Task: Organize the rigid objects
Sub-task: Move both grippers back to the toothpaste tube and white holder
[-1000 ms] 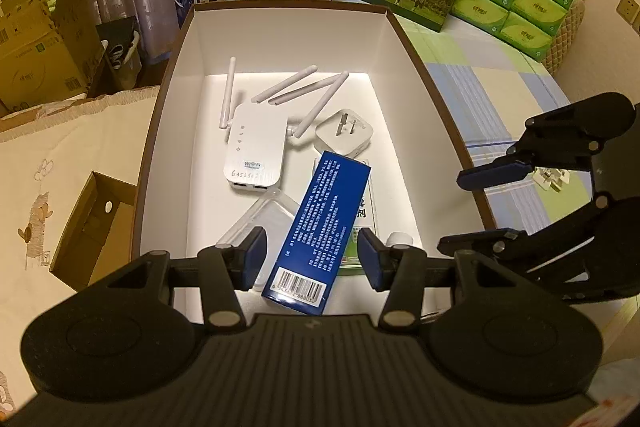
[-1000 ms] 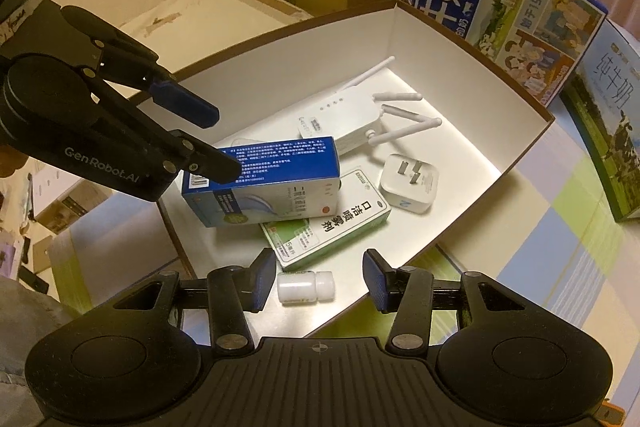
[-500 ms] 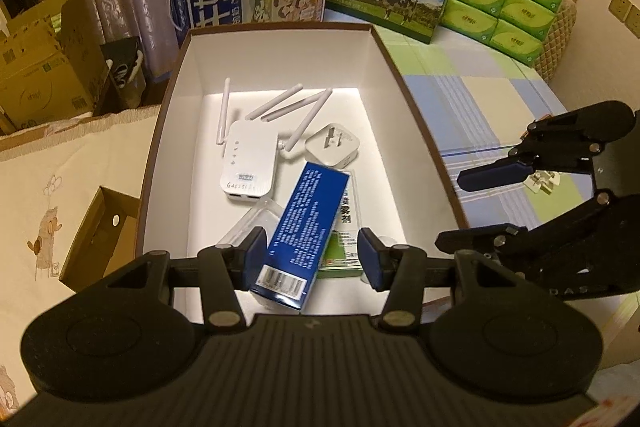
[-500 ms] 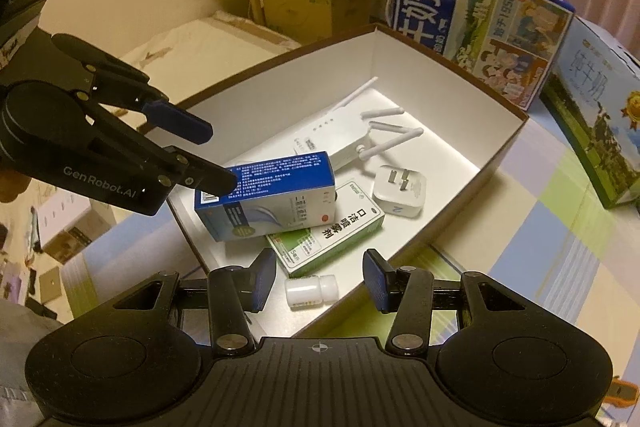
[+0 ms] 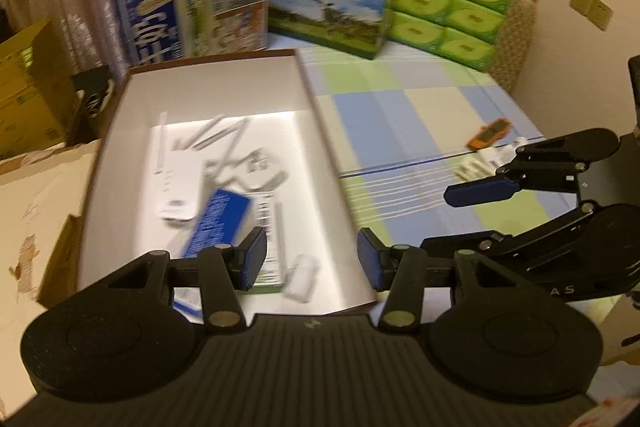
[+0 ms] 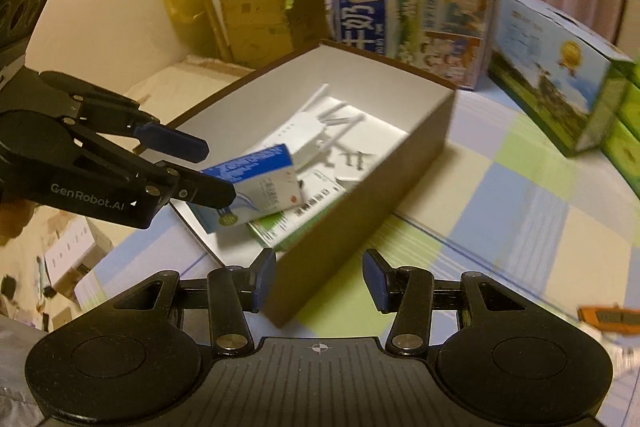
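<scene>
Both claws are hanging open and empty: the left gripper (image 5: pixel 310 263) over the brown storage box (image 5: pixel 320 131), the right gripper (image 6: pixel 318 281) outside its corner. The blue carton (image 6: pixel 256 187) is lying tilted inside on a green packet (image 6: pixel 304 215), apparently just dropped there.

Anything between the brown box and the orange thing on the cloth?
Bare checked cloth between box and orange item, per left wrist view.

Motion blur smears the router (image 5: pixel 174 183) and blue box (image 5: pixel 216 223); at 3 o'clock the orange object (image 6: pixel 610 317) is cut off.
</scene>
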{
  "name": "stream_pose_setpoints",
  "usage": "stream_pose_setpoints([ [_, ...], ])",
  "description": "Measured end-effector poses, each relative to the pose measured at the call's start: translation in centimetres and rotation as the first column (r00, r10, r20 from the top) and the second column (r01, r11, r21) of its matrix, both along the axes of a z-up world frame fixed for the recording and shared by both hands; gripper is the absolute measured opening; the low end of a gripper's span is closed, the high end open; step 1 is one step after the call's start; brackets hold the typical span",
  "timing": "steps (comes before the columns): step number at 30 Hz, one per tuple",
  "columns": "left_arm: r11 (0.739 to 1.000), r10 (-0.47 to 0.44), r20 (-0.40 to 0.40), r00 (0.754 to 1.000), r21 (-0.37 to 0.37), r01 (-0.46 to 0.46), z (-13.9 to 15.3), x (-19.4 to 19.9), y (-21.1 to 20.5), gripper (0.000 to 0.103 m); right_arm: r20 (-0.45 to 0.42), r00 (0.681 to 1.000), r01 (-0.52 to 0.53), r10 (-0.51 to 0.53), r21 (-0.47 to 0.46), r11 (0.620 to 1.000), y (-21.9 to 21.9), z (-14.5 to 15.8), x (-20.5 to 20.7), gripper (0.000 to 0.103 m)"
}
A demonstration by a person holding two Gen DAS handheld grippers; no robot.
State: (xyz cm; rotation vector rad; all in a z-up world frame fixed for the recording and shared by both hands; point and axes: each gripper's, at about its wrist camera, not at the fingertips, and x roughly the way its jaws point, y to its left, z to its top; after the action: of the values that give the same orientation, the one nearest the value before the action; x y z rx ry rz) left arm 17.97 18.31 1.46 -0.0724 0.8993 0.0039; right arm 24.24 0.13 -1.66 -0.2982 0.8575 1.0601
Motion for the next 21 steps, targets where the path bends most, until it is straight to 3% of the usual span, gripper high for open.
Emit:
stream_pose_setpoints([
  [11,0.996,-0.080,-0.029,0.996,-0.028,0.080,-1.2,3.0,-7.5,0.046,-0.055,0.987,0.148,-0.148,-0.005,0.989,-9.1,-0.5,1.6,0.045],
  [21,0.992,-0.121,-0.074,0.990,-0.036,0.119,-3.3,5.3,-13.0,0.053,-0.104,0.960,0.259,-0.261,-0.037,0.965,-16.3,-2.0,3.4,0.045],
])
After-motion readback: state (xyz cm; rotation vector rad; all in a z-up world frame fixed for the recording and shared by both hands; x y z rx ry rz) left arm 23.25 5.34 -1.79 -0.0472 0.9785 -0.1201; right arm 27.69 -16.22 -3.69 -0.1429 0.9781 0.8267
